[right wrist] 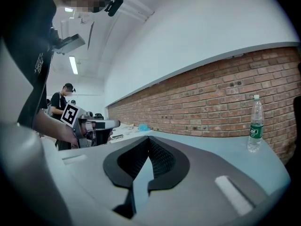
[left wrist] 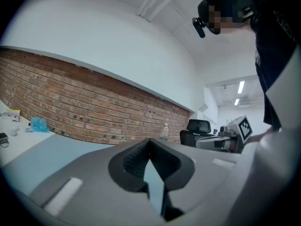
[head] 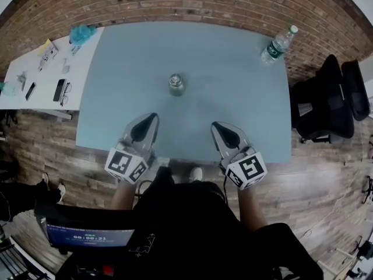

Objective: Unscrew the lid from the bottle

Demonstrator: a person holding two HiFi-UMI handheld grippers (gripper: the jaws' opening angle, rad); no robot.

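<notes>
A brick wall [head: 175, 4] rises beyond the fingers, behind the pale blue worktop [head: 233, 104]. The left gripper [head: 152, 117] and right gripper [head: 214, 125] hover over its near edge, fingers clenched on nothing. The bottle [head: 176, 84] stands ahead, between both pairs of fingers.

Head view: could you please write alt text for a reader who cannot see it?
A person holds the left gripper and right gripper, both shut and empty, over the near edge of a blue-grey table. A small bottle stands at its centre, a plastic water bottle at the far right corner.
</notes>
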